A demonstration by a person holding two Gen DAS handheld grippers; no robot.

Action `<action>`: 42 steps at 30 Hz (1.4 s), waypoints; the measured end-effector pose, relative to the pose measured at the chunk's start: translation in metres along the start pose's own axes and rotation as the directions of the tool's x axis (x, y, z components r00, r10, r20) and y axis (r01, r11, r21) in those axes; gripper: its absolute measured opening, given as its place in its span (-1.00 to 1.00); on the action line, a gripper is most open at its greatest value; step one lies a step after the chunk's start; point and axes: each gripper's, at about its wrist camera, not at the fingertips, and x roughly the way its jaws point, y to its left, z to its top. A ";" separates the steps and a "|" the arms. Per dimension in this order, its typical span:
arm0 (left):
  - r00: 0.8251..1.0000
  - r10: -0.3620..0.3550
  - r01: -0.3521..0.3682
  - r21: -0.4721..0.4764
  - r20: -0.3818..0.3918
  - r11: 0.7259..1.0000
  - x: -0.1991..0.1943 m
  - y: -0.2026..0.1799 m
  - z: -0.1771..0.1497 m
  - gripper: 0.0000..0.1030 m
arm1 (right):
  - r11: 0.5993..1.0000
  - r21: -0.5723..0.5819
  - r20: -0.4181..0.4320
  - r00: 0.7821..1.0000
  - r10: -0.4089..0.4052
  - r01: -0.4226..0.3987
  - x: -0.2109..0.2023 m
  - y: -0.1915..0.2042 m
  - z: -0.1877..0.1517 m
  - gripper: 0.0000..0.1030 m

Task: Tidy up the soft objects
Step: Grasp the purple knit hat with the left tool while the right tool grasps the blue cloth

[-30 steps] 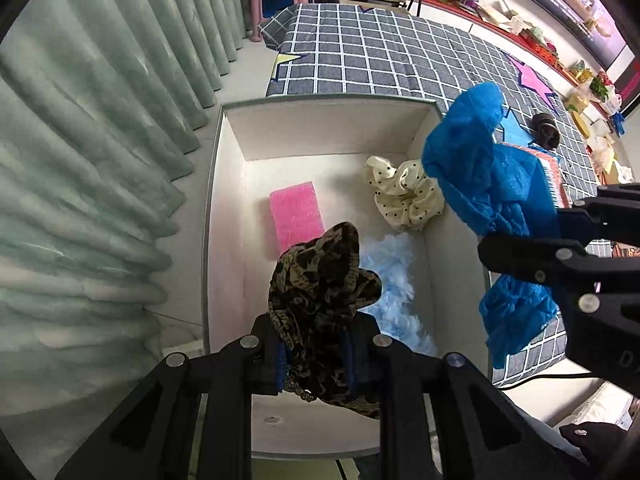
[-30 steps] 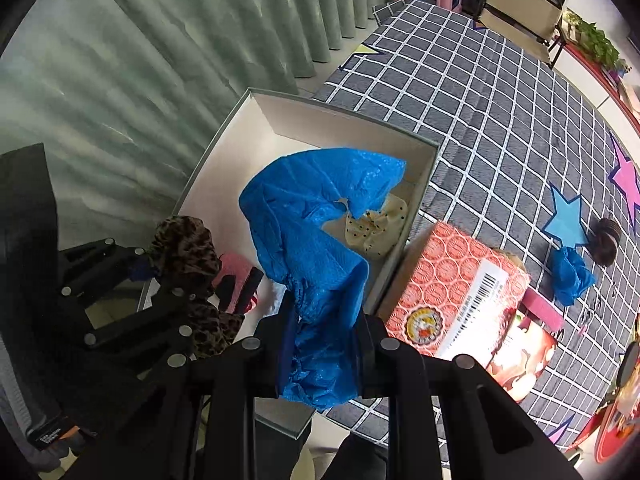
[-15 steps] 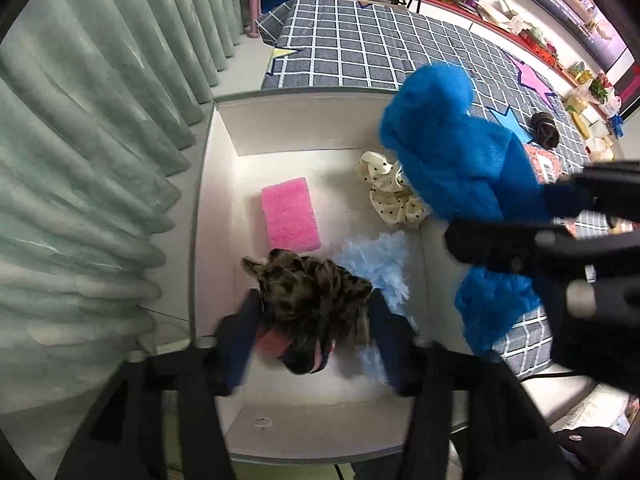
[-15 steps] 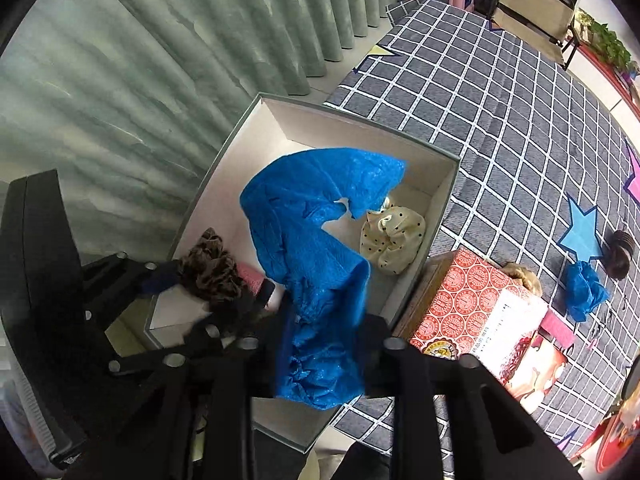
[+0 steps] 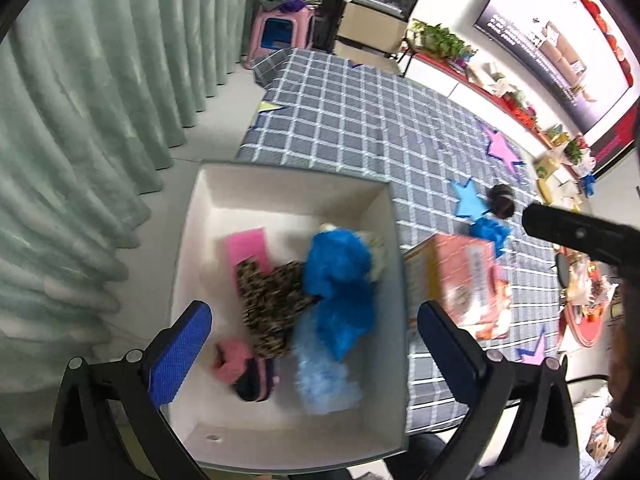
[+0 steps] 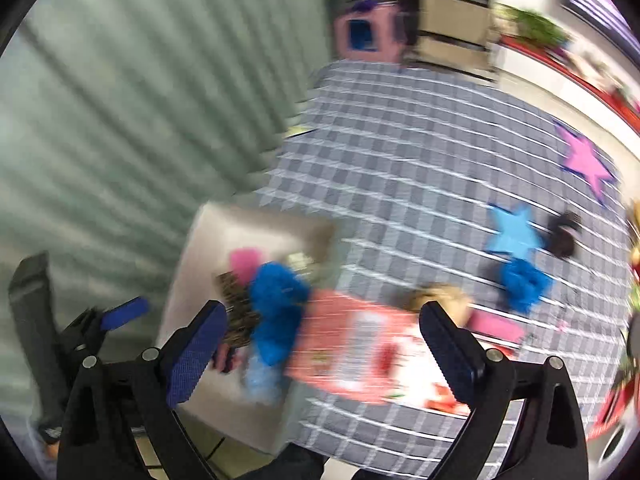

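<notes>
1. The soft things lie in the white box (image 5: 188, 264), which sits at the edge of a grey checked cloth (image 5: 360, 120) by the green curtain (image 5: 80, 120).
2. Inside the box, the leopard-print cloth (image 5: 270, 304) lies in the middle, partly on top of a pink sponge (image 5: 246, 244).
3. The big blue cloth (image 5: 340, 280) lies just beside the leopard-print cloth, on its right side, and they touch.
4. A fluffy light blue thing (image 5: 324, 376) lies under the near end of the big blue cloth.
5. A small pink and dark bundle (image 5: 246, 368) lies near the front of the box, just beside the leopard-print cloth.
6. A bit of a cream spotted thing (image 5: 378, 252) peeks out behind the big blue cloth, by the right wall of the box.
7. The left gripper (image 5: 312, 332) hangs over the box. Its fingers (image 5: 180, 352) have just been opening and now stand wide apart, with nothing held between them.
8. The right gripper (image 6: 320, 344) is over the right side of the box and the red carton (image 6: 360, 356). Its picture is blurred. Its fingers (image 6: 196, 352) have also just been opening and stand wide, holding nothing.
9. The red carton lies on the cloth just beside the right wall of the box.
10. Further out on the cloth lie a small blue bundle (image 5: 490, 230), a dark round thing (image 5: 502, 204), a blue star (image 5: 468, 198) and a pink star (image 5: 500, 148).
</notes>
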 end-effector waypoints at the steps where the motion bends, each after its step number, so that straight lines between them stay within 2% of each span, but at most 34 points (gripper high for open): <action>1: 1.000 -0.010 0.010 0.005 0.000 1.000 0.001 -0.005 0.003 0.99 | 0.998 0.048 -0.003 1.000 -0.030 0.030 0.000 -0.022 0.001 0.90; 4: 0.999 -0.053 0.053 0.014 -0.010 0.998 0.001 -0.023 0.014 1.00 | 0.974 0.193 -0.064 0.992 -0.111 0.122 0.009 -0.087 -0.004 0.90; 7: 0.993 -0.107 0.108 0.017 -0.045 0.994 0.005 -0.043 0.025 1.00 | 0.931 0.319 -0.137 0.981 -0.139 0.176 0.023 -0.146 -0.023 0.90; 11: 0.987 -0.129 0.134 0.041 -0.091 0.990 0.009 -0.073 0.030 1.00 | 0.891 0.380 -0.220 0.960 -0.173 0.248 0.047 -0.201 -0.040 0.90; 14: 0.984 -0.124 0.133 0.065 -0.127 0.989 0.015 -0.100 0.035 1.00 | 0.889 0.372 -0.270 0.947 -0.172 0.267 0.073 -0.226 -0.038 0.90; 17: 0.983 -0.101 0.114 0.076 -0.154 0.991 0.022 -0.118 0.038 1.00 | 0.904 0.330 -0.288 0.941 -0.179 0.273 0.096 -0.237 -0.028 0.90; 23: 0.974 -0.098 0.113 0.066 -0.205 0.991 0.045 -0.161 0.055 1.00 | 0.945 0.239 -0.253 0.954 -0.161 0.223 0.152 -0.247 0.008 0.90; 28: 0.971 -0.117 0.133 0.069 -0.207 0.989 0.070 -0.201 0.088 1.00 | 0.969 0.141 -0.271 0.949 -0.161 0.205 0.189 -0.250 0.020 0.87; 29: 0.971 -0.116 0.135 0.080 -0.209 0.988 0.075 -0.210 0.094 1.00 | 0.971 0.130 -0.278 0.948 -0.157 0.199 0.193 -0.252 0.018 0.69; 30: 0.972 -0.109 0.132 0.098 -0.209 0.986 0.081 -0.221 0.101 1.00 | 0.970 0.109 -0.259 0.948 -0.184 0.218 0.190 -0.253 0.018 0.29; 31: 0.974 -0.099 0.124 0.118 -0.204 0.985 0.088 -0.234 0.109 1.00 | 0.969 0.076 -0.236 0.948 -0.212 0.236 0.184 -0.254 0.017 0.00; 32: 0.976 -0.091 0.119 0.133 -0.199 0.984 0.094 -0.244 0.115 0.99 | 0.977 0.075 -0.225 0.958 -0.179 0.200 0.179 -0.261 0.016 -0.22; 34: 0.980 -0.071 0.102 0.165 -0.183 0.981 0.110 -0.268 0.128 0.99 | 0.982 0.137 -0.243 0.965 -0.097 0.133 0.171 -0.279 0.009 -0.24; 37: 0.975 -0.086 0.127 0.196 -0.206 0.972 0.145 -0.308 0.141 0.99 | 0.958 0.269 -0.219 0.975 -0.041 0.100 0.146 -0.323 -0.013 -0.24; 39: 0.965 -0.095 0.147 0.206 -0.243 0.968 0.176 -0.334 0.147 0.99 | 0.929 0.358 -0.214 0.977 -0.020 0.097 0.127 -0.351 -0.033 -0.24; 42: 0.957 -0.064 0.136 0.244 -0.281 0.960 0.230 -0.380 0.150 0.99 | 0.895 0.429 -0.228 0.973 -0.022 0.121 0.106 -0.384 -0.063 -0.24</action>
